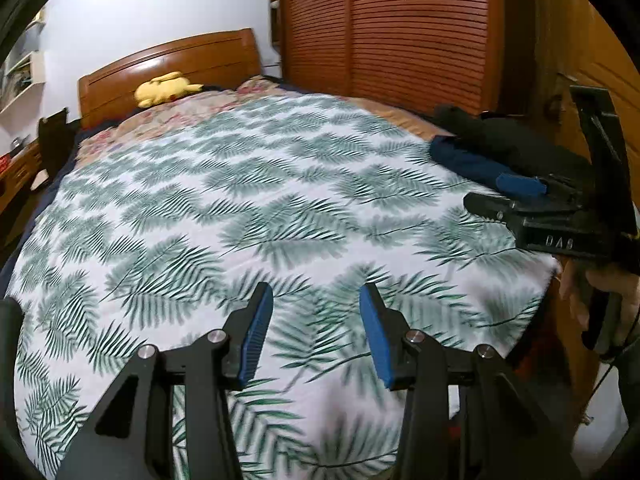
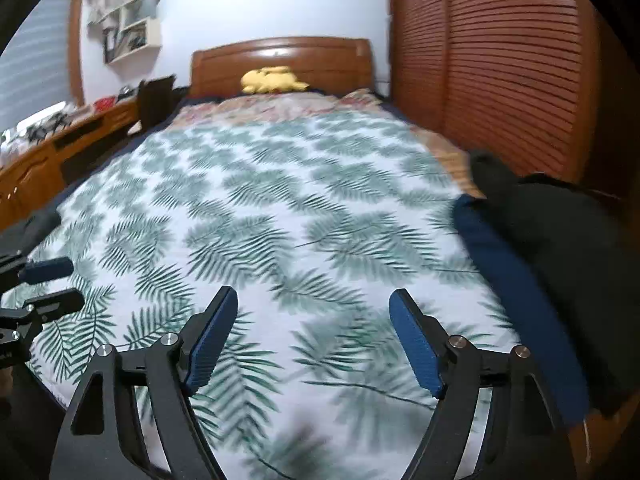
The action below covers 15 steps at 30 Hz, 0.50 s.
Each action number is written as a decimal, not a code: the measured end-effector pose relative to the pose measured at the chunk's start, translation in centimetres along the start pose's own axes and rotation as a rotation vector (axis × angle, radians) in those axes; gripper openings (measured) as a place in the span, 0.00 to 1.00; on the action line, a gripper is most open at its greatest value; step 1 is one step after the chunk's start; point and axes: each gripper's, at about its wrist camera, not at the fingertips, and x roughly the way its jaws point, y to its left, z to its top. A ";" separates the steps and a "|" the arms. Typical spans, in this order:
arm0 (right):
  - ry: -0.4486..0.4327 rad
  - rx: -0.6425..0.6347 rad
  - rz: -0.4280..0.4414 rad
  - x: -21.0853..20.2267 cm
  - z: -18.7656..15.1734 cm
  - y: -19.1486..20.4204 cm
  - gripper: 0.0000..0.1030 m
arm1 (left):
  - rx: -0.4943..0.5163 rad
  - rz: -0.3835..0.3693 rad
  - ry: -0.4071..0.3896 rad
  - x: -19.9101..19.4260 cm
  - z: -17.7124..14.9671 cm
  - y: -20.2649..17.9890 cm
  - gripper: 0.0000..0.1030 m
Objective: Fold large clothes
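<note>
A pile of dark clothes lies at the bed's right edge: a black garment [image 1: 516,140] on top of a navy blue one [image 1: 460,160]. The pile also shows in the right wrist view, black [image 2: 560,232] over navy [image 2: 516,288]. My left gripper [image 1: 316,300] is open and empty above the palm-leaf sheet [image 1: 240,200]. My right gripper [image 2: 314,304] is open and empty, just left of the pile. It shows from the side in the left wrist view [image 1: 500,196], close to the navy garment. The left gripper appears at the left edge of the right wrist view [image 2: 60,284].
A wooden headboard [image 2: 280,60] with a yellow plush toy [image 2: 272,79] stands at the far end. A slatted wooden wardrobe [image 2: 500,60] runs along the bed's right side. A wooden desk [image 2: 60,144] with clutter and a dark chair [image 2: 156,100] are on the left.
</note>
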 end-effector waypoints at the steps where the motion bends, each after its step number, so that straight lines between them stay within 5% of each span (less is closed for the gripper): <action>1: 0.008 -0.011 -0.001 0.6 -0.1 0.8 0.80 | -0.013 0.009 0.006 0.2 -0.2 0.6 0.42; 15: 0.023 -0.065 0.177 3.9 -1.1 12.3 0.80 | -0.179 0.177 0.011 -2.0 -5.2 8.9 0.42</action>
